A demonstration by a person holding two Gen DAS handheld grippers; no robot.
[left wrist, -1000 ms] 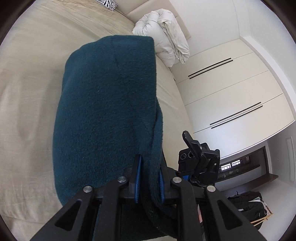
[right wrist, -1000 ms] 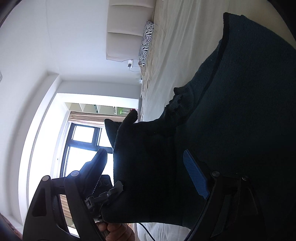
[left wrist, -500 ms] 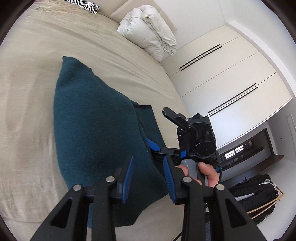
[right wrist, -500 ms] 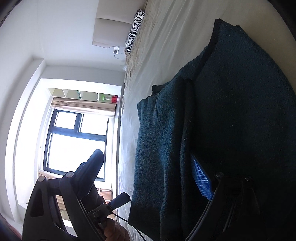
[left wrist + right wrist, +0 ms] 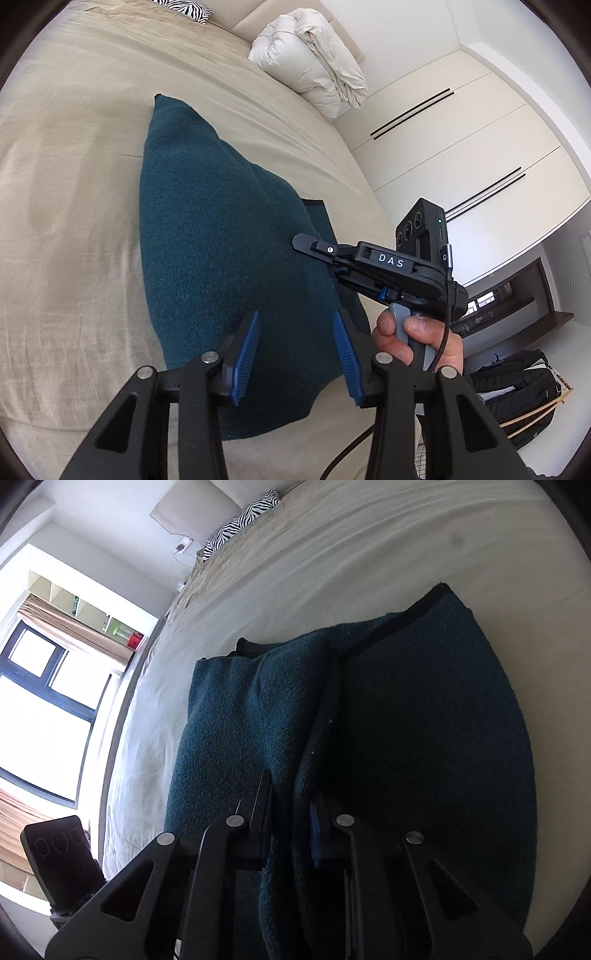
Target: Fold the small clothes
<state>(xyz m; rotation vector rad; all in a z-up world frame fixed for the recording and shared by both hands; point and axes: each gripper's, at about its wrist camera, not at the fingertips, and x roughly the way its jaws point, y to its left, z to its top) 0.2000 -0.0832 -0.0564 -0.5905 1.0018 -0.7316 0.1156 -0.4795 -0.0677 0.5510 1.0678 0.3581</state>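
Nearest in the left wrist view, the left gripper [image 5: 295,347] hovers over a dark teal garment [image 5: 221,258], its jaws apart and opening with nothing pressed between them. Just beside it, a hand [image 5: 413,339] holds the right gripper [image 5: 290,812], whose jaws are closing on a raised fold of the same garment, with cloth between them. The garment lies on a beige bed [image 5: 74,184], already doubled over into layers, so folding looks partly done; a further fold and flattening probably remain. Its long axis runs away from the grippers, narrowing to a corner that points toward the far pillow [image 5: 184,5] and a bundled white duvet [image 5: 314,70].
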